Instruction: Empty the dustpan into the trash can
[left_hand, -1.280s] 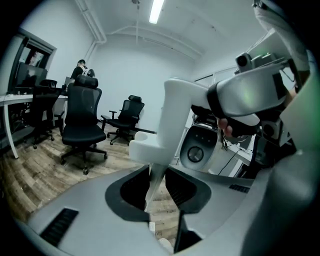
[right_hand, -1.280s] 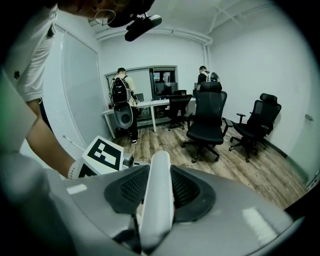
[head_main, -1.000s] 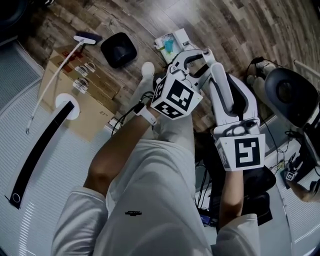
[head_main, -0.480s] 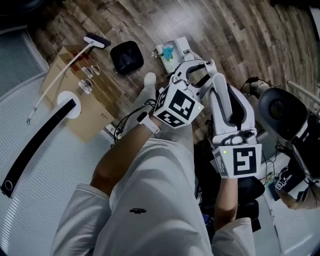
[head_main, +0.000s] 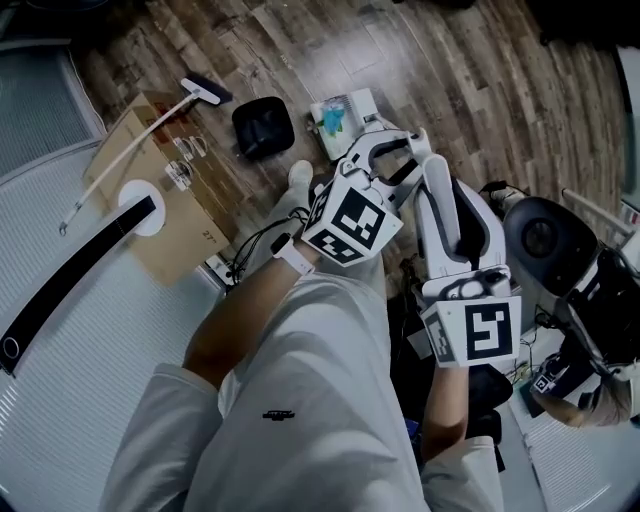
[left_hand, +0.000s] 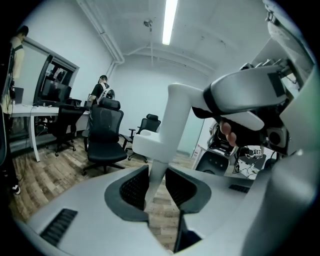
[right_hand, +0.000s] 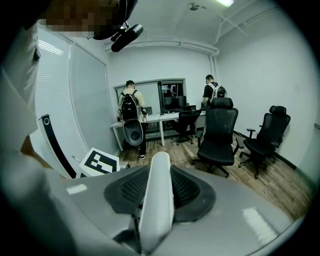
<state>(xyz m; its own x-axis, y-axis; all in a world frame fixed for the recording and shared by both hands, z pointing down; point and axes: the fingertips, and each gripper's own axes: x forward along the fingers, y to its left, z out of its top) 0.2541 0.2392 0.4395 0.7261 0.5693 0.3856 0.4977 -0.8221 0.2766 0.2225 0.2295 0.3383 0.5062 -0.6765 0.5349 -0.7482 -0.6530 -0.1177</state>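
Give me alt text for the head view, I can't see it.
Seen from above, the left gripper and right gripper clamp a long-handled white dustpan holding scraps, beside a black trash can on the wooden floor. A cardboard box and a broom lie nearby.

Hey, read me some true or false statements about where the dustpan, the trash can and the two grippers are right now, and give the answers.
1. The left gripper is clamped on a white plastic handle. True.
2. The black plastic trash can stands on top of the brown cardboard box. False: it stands on the wooden floor beside the box.
3. Something teal lies in the white dustpan. True.
4. The right gripper is open and empty. False: its jaws also grip the white handle.
5. The dustpan is directly above the trash can. False: in the head view it is beside the can, to its right.
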